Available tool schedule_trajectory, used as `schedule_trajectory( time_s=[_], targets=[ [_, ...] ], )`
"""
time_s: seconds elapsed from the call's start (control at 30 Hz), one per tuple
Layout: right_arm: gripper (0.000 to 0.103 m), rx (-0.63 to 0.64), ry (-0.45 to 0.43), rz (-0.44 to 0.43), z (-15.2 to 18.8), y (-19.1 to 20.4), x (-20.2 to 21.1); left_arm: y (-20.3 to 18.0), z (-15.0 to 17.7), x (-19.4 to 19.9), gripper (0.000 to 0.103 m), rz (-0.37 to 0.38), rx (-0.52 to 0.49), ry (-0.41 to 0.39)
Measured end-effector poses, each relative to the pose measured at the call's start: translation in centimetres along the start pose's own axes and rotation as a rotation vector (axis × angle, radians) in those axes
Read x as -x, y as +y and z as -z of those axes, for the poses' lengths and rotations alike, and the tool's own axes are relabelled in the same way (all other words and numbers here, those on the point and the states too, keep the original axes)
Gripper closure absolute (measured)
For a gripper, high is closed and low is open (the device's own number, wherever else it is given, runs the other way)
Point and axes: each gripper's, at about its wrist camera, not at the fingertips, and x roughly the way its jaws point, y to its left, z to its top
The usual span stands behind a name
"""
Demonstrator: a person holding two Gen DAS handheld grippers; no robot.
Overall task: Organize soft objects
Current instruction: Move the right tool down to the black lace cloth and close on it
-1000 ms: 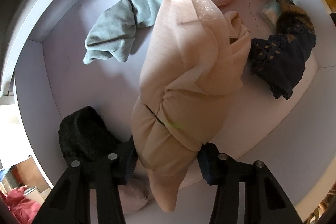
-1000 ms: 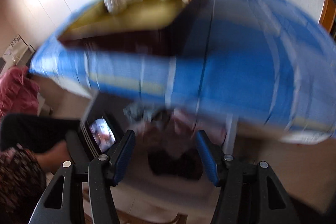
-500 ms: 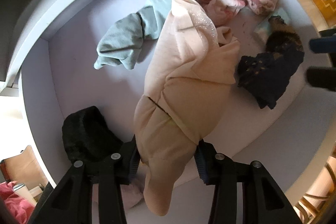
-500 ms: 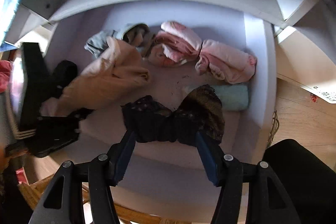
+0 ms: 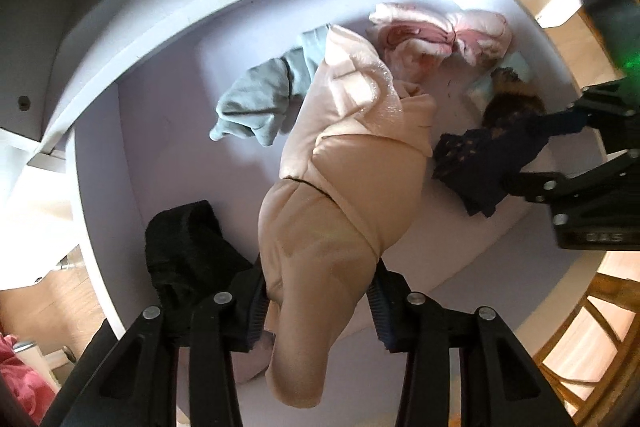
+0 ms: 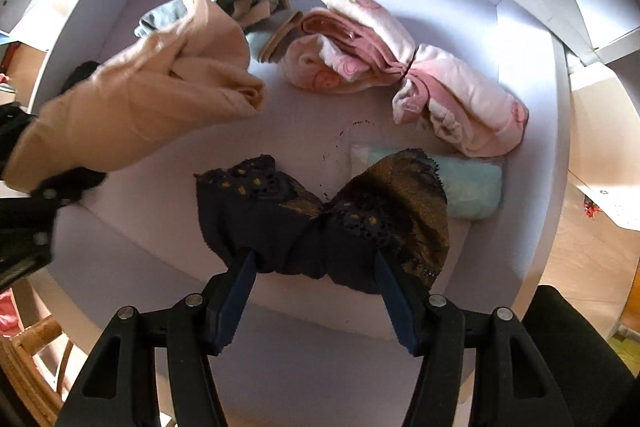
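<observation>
Step in hand, as judged: two garments gripped at once inside white shelf cubby (image 6: 120, 267). L gripper (image 5: 318, 301), jaws pinching peach fleece garment (image 5: 352, 163), a thick, matte, bulging roll running toward 12 o'clock. R gripper (image 6: 316, 277), jaws spread wide w/ dark lace garment (image 6: 320, 219) bunched between pads; thin, openwork, gold-flecked. Firm pinch cannot be told. Next prob. calls for closing R, then lifting each w/o snagging lace. Pink plush bundle (image 6: 400, 67) at 1 o'clock, grey-green knit (image 5: 264, 95) at 11.
</observation>
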Motion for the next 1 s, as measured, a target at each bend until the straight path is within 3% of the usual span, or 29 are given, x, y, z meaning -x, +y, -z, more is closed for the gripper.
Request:
schedule_trajectory(
  time_s=[0.33, 0.67, 0.83, 1.0],
  targets=[
    [0.035, 0.054, 0.019, 0.038, -0.3, 2.2, -2.3, -0.2, 0.6, 2.4, 0.063, 0.024, 0.001, -0.028],
    [0.035, 0.025, 0.027, 0.025, -1.5, 1.2, -2.0, 1.3, 1.4, 4.4, 0.066, 0.058, 0.089, -0.037],
    [0.035, 0.011, 0.028, 0.016, -2.2, 0.2, -2.1, 0.5, 1.5, 2.3, 0.065, 0.023, 0.034, 0.030],
    [0.035, -0.003, 0.028, 0.007, -2.4, -0.2, -2.1, -0.8, 1.2, 0.4, 0.054, -0.021, -0.042, 0.087]
  ],
)
